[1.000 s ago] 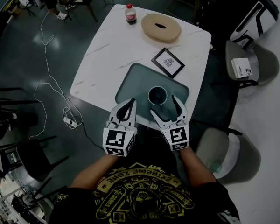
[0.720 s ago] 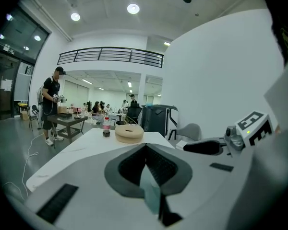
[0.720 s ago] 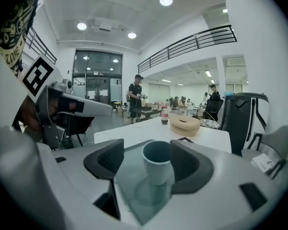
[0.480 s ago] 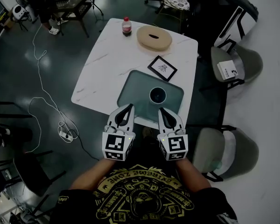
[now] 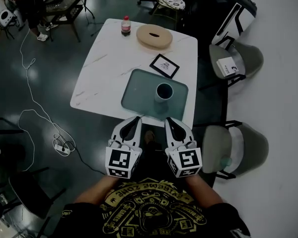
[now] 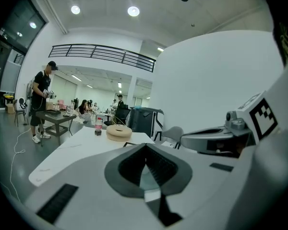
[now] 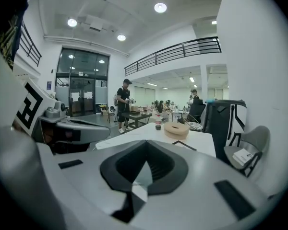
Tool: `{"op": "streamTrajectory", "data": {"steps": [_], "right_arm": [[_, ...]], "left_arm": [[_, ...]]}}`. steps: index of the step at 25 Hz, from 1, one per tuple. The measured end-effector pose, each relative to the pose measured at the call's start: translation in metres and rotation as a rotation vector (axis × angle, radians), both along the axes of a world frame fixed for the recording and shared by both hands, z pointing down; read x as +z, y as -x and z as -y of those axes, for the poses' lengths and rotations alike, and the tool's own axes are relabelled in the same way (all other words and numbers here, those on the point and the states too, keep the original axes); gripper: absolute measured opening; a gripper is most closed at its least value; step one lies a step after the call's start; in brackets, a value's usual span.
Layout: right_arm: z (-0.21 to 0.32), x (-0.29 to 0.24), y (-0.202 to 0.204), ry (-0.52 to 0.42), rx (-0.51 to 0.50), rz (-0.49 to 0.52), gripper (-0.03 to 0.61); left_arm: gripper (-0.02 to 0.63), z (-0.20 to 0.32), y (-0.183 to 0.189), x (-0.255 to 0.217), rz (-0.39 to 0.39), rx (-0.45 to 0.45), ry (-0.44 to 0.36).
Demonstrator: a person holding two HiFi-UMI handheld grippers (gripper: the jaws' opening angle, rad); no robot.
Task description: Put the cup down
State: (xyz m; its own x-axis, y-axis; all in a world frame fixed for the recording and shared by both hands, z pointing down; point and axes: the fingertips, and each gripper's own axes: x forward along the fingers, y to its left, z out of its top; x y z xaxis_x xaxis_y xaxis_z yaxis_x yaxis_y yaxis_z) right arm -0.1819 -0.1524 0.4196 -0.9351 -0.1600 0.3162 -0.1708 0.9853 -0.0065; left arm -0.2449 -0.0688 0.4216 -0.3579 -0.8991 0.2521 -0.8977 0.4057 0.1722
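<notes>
- On the grey-green tray (image 5: 137,91), towards its right end, I see the cup (image 5: 164,91) standing upright, free of both grippers.
- The tray lies at the near edge of the white table (image 5: 104,63).
- My left gripper (image 5: 136,118) hangs off the table's near edge, jaws together on nothing.
- My right gripper (image 5: 168,120) sits beside it; its jaws have just been closing and now meet, with nothing between them.
- Further back on the table are a framed picture (image 5: 164,65), a beige ring (image 5: 154,36) and a bottle (image 5: 125,25).
</notes>
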Motion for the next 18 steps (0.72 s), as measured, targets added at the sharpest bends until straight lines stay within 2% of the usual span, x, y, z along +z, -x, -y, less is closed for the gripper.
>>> {"op": "streamTrajectory", "data": {"steps": [7, 13, 18], "right_arm": [[-0.017, -0.012, -0.027, -0.027, 0.000, -0.001, 0.008], [-0.029, -0.019, -0.044, -0.016, -0.075, 0.041, 0.006], [-0.015, -0.028, -0.089, -0.047, -0.111, 0.031, 0.006]], "left_arm": [[0.011, -0.014, -0.024, -0.005, -0.019, 0.033, -0.018], [0.011, -0.019, -0.045, -0.014, -0.002, -0.010, -0.023], [0.011, -0.006, -0.092, -0.018, -0.015, -0.046, -0.027]]}}
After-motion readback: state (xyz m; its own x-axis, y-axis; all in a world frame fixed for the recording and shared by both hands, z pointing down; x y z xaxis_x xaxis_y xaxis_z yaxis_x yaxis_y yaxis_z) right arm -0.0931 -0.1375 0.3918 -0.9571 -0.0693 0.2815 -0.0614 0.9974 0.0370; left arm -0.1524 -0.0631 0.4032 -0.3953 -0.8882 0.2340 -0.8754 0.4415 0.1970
